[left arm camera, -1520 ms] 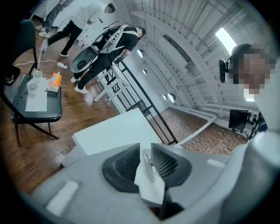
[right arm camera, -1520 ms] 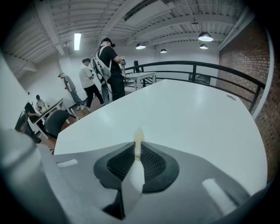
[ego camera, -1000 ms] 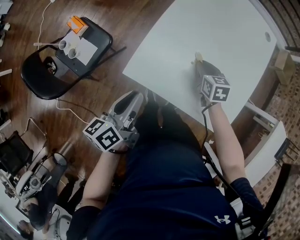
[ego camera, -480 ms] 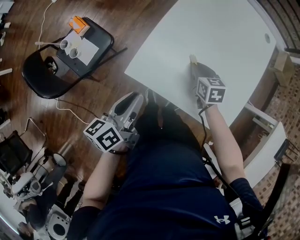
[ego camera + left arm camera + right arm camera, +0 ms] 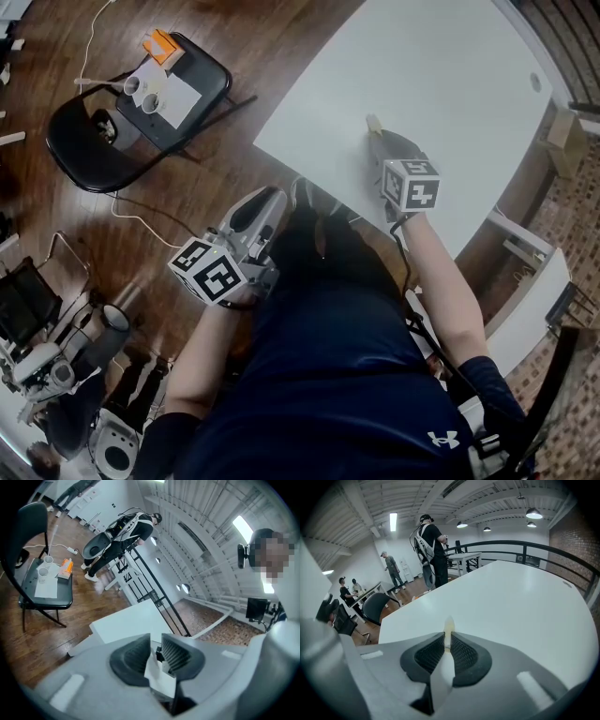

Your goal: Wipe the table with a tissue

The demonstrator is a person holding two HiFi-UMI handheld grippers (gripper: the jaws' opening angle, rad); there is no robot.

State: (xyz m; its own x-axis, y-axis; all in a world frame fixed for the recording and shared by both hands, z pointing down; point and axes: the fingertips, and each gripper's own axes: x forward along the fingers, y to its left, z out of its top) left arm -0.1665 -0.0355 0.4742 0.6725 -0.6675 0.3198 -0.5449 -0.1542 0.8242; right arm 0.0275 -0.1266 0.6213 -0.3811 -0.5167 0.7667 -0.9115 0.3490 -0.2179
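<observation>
Plainly, the right gripper (image 5: 378, 139) is the one placed to wipe: its jaws are clamped on the tissue (image 5: 449, 626), a thin strip poking out along the jaw line, tip down on the table (image 5: 450, 75) near its front edge, bare top ahead. The left gripper (image 5: 157, 654) hangs off the table, jaws narrowly apart around a white scrap (image 5: 159, 674). Only the right gripper view shows the pinch; only the head view shows the edge.
</observation>
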